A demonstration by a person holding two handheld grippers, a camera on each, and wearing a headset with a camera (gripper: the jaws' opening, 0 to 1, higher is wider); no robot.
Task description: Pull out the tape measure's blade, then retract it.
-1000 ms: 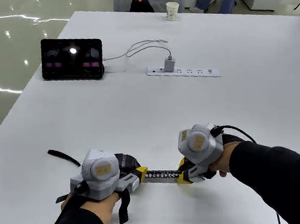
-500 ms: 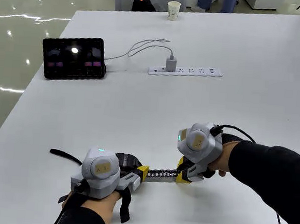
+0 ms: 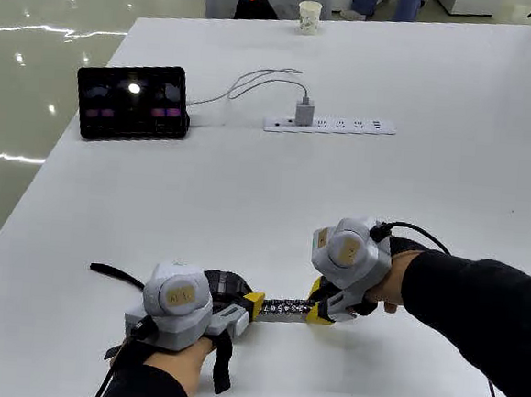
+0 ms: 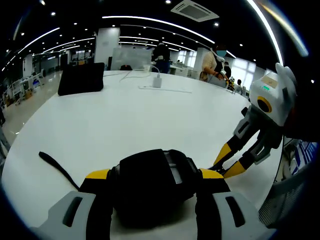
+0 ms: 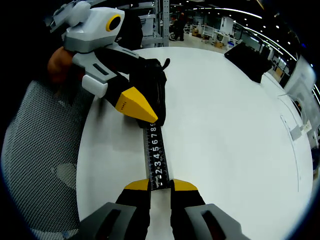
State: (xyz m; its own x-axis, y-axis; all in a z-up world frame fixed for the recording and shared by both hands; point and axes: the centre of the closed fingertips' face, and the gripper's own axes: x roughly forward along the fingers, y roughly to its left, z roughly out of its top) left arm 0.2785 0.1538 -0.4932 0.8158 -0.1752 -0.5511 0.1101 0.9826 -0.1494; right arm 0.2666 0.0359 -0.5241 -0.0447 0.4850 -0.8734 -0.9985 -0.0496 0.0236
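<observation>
The black tape measure case point(image 3: 227, 287) rests on the white table point(image 3: 247, 197) near its front edge. My left gripper point(image 3: 242, 297) is shut on the case, whose body point(image 4: 155, 182) bulges between the yellow-tipped fingers. A short length of numbered blade point(image 3: 284, 308) runs right from the case to my right gripper point(image 3: 316, 312). In the right gripper view the blade point(image 5: 154, 150) lies flat on the table, and my right gripper point(image 5: 160, 185) is shut on its end. The case point(image 5: 154, 87) shows there behind the left gripper's yellow fingertip point(image 5: 135, 102).
A dark tablet point(image 3: 132, 102) stands at the far left. A white power strip point(image 3: 329, 124) with a charger and cable lies mid-table, and a paper cup point(image 3: 309, 16) is at the far edge. The case's black strap point(image 3: 117, 277) trails left. People stand beyond the table point(image 4: 210, 65).
The right gripper has crept a little left toward the case, so the exposed blade looks slightly shorter. The left gripper keeps its hold in place. The head camera shifted slightly.
</observation>
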